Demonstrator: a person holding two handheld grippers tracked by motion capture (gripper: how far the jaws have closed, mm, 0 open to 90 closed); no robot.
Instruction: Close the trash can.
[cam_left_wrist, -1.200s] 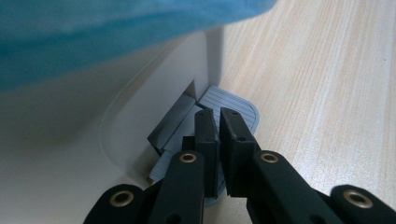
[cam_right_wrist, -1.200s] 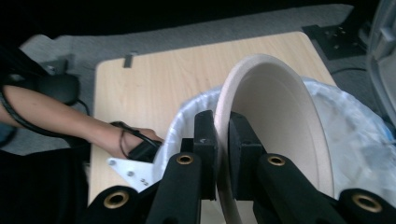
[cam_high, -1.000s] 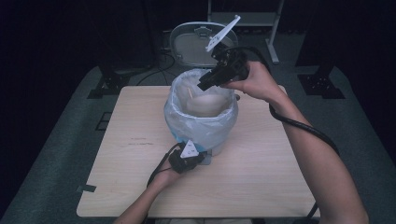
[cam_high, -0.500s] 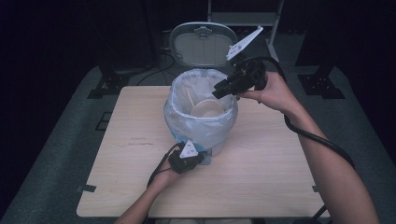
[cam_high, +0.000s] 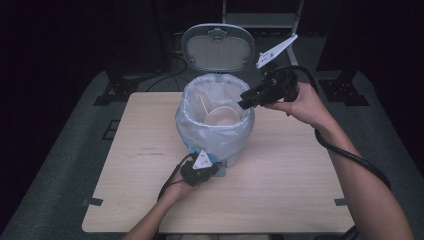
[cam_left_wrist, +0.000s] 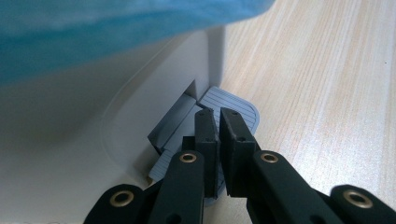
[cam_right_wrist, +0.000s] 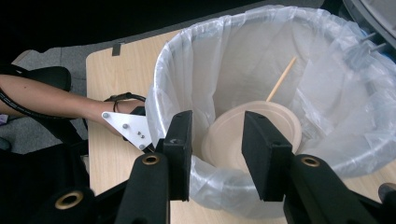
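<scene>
Dark recording studio, lone table (cam_high: 280, 200), black backdrop, floor cables (cam_high: 175, 62)

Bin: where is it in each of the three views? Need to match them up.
High view: bin at table centre, lid up behind it.
Left gripper view: its white wall at upper left, pedal under the shut tongs.
Right gripper view: its rim across the middle and right, beyond the open tongs.
Shared landmark: the liner folded over the rim.
</scene>
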